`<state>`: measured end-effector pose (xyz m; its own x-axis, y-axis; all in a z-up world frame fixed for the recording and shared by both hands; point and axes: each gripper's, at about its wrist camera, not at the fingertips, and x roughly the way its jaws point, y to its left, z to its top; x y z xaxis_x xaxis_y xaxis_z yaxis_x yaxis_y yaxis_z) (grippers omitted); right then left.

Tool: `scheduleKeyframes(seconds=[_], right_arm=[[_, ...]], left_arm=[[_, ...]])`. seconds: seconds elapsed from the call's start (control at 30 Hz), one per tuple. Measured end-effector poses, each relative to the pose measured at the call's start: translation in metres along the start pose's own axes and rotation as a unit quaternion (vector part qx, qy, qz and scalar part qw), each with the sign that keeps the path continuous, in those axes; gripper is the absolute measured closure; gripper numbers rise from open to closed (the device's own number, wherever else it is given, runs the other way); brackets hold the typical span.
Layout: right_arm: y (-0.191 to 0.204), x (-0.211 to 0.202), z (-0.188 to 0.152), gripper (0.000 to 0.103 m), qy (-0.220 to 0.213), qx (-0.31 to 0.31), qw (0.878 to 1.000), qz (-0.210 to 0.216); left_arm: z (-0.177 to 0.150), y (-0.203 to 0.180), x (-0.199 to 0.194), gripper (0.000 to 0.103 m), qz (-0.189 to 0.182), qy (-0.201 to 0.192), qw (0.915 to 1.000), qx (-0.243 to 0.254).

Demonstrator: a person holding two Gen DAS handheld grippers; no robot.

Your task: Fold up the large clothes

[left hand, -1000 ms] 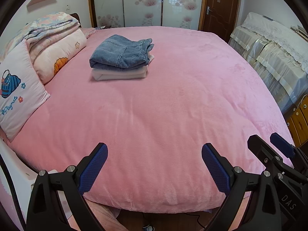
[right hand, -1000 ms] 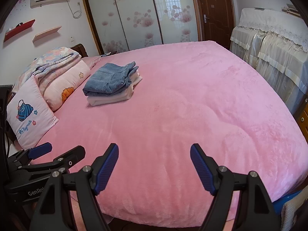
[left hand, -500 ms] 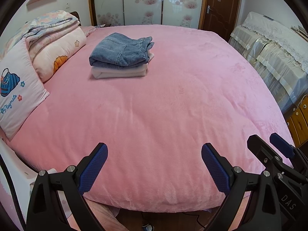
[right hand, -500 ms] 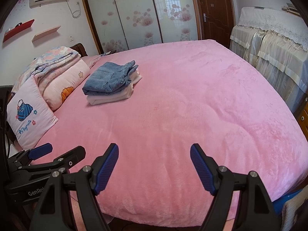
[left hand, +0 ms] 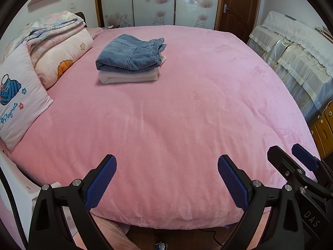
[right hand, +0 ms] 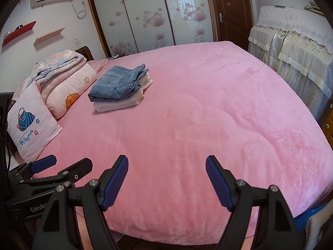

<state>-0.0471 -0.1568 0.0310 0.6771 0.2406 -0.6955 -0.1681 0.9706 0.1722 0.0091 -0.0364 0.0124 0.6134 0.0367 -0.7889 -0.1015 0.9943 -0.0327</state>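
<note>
Folded blue jeans [left hand: 130,54] lie on top of a folded cream garment [left hand: 129,77] at the far left of the pink bed [left hand: 177,114]; the same jeans [right hand: 117,84] and cream garment [right hand: 122,103] show in the right wrist view. My left gripper [left hand: 166,166] hangs open over the bed's near edge with nothing between its blue pads. Beside it my right gripper [right hand: 166,166] is open and empty too. Each gripper appears at the edge of the other's view: the right gripper [left hand: 299,162] and the left gripper [right hand: 64,164]. Both are far from the stack.
Pillows [left hand: 20,102] and folded quilts [left hand: 56,35] line the bed's left side. Lace-covered furniture [left hand: 295,48] stands along the right, with wooden drawers [left hand: 322,129] beside it. Sliding wardrobe doors [right hand: 149,16] and a brown door [right hand: 231,10] are behind the bed.
</note>
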Motion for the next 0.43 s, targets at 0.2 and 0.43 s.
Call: scheduleKeyframes(seconds=[0.2,0.43], right_arm=[[-0.0004,0.0008,-0.0006,0.025,0.001,0.001,1.0,0.0],[-0.0002,0.0042,-0.0047,0.025,0.004,0.004,1.0,0.0]], left_arm=[[-0.0004,-0.0008,0.002,0.006,0.001,0.0,1.0,0.003],[-0.0001,-0.0014,0.0044,0.006,0.002,0.006,1.0,0.004]])
